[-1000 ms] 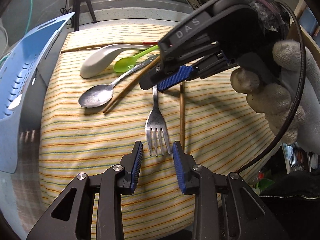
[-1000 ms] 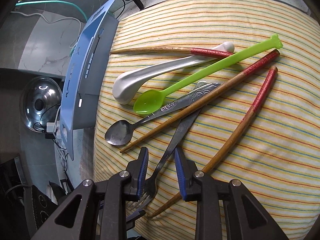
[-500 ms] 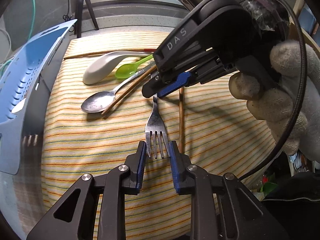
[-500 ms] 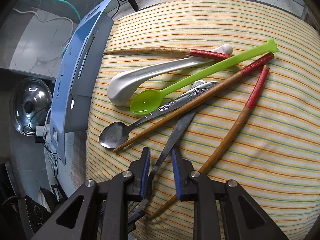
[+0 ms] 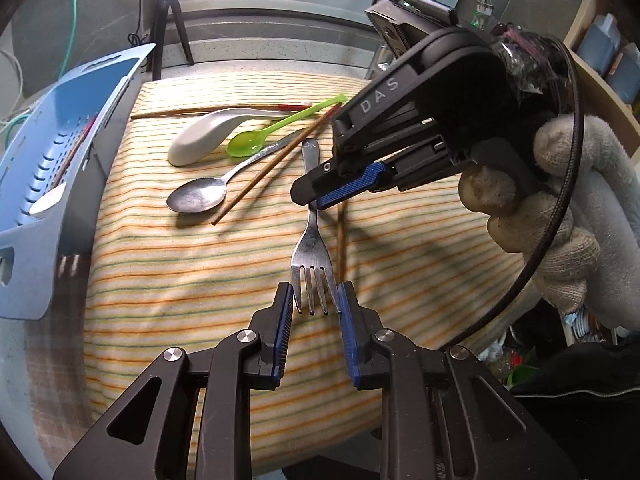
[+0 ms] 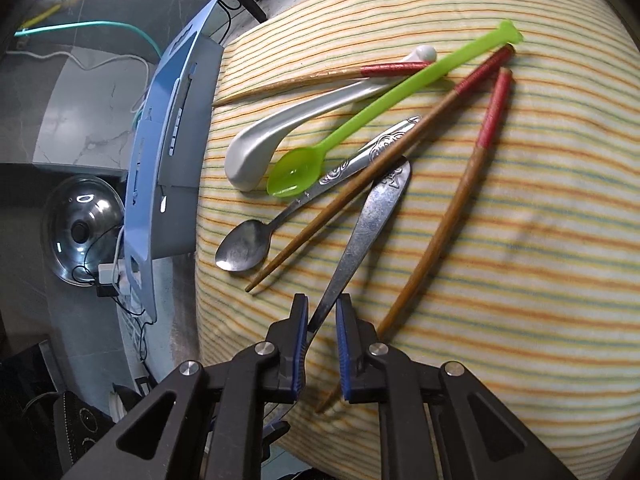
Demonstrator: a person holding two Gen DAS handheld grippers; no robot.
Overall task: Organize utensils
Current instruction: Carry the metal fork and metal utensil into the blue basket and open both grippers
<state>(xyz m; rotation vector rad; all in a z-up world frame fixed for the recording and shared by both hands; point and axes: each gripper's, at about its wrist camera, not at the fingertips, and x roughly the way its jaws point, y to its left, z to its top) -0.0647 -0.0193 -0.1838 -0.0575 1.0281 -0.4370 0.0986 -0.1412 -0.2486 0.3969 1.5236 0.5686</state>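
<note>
A steel fork [image 5: 310,248] lies lengthwise on the striped cloth [image 5: 180,280]. My left gripper [image 5: 316,308] is shut on the fork's tines, a blue pad against each outer tine. My right gripper [image 6: 322,320], seen from the left wrist as the black tool [image 5: 310,200] in a gloved hand [image 5: 540,208], is still closing on the fork's thin neck [image 6: 372,216], which crosses slantwise between the pads and touches both. A metal spoon [image 5: 196,200], a green plastic spoon [image 5: 248,144] and a white soup spoon [image 5: 200,140] lie beyond.
A blue slotted basket [image 5: 60,168] stands at the cloth's left edge. Wooden chopsticks with red ends lie loose: one beside the fork handle [image 6: 344,200], one to its right [image 6: 440,220], one at the far side [image 6: 300,80]. A pot lid [image 6: 82,228] sits below left.
The left jaws closed onto the fork's tines and rose a little. The right jaws narrowed around the fork's neck. The fork's handle end came out from under the chopstick and spoon handle.
</note>
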